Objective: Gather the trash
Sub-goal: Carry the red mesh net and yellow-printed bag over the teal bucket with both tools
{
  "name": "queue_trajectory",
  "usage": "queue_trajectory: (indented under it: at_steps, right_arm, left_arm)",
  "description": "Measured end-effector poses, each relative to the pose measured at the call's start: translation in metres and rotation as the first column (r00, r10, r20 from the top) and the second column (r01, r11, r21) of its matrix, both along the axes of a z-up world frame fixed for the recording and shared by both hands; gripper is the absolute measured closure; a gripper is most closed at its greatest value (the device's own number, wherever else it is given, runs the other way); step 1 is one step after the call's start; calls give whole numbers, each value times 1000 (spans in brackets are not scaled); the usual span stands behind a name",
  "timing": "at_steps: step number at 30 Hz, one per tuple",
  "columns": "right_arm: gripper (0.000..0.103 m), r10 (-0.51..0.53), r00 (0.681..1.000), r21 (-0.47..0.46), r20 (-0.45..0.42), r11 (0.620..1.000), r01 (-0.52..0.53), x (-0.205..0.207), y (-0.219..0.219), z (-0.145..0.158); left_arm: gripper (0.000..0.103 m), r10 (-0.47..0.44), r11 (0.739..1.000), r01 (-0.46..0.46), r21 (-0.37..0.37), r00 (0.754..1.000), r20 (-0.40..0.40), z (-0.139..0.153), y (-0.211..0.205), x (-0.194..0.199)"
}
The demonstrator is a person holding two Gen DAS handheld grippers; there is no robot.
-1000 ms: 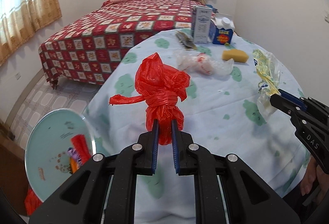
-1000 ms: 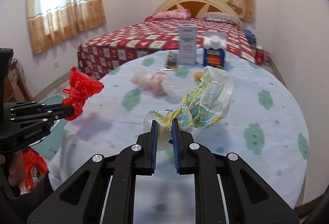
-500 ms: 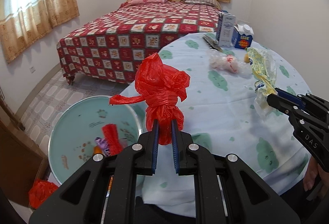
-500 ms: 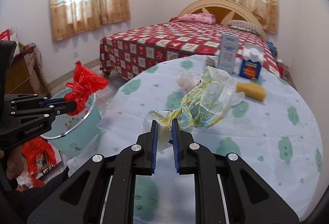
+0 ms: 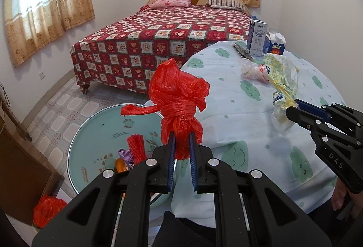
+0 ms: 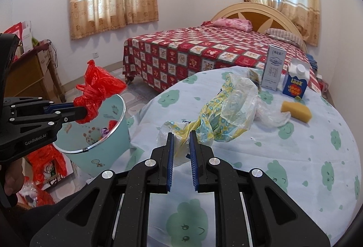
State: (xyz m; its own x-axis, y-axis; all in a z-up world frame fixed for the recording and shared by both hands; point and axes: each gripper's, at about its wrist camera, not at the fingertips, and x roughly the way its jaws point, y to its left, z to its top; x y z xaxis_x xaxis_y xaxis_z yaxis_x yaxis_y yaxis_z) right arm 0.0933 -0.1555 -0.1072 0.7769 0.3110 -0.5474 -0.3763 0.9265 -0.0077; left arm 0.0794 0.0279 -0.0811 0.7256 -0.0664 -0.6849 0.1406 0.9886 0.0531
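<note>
My left gripper (image 5: 181, 144) clamps the knotted red plastic bag (image 5: 179, 99), now carried off the table to above the round pale-green bin (image 5: 95, 133); my right gripper (image 6: 181, 144) clamps the crumpled yellow-patterned clear wrapper (image 6: 224, 110) over the tablecloth.

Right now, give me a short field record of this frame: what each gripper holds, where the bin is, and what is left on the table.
left gripper: shut on knotted red plastic bag, above the bin's rim
right gripper: shut on yellow-patterned clear plastic wrapper, over the table
bin: pale blue plastic bucket on the floor beside the round table, trash inside
left on table: yellow sponge, crumpled clear plastic, two cartons
</note>
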Motion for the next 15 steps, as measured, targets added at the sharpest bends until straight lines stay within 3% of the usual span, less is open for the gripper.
queue_trajectory:
  at_steps: [15]
  right_arm:
    - [89,68,998,-28,-2,997,-68,3,32,0]
  left_arm:
    - [91,65,998,-65,-1,998,5,-2,34,-7]
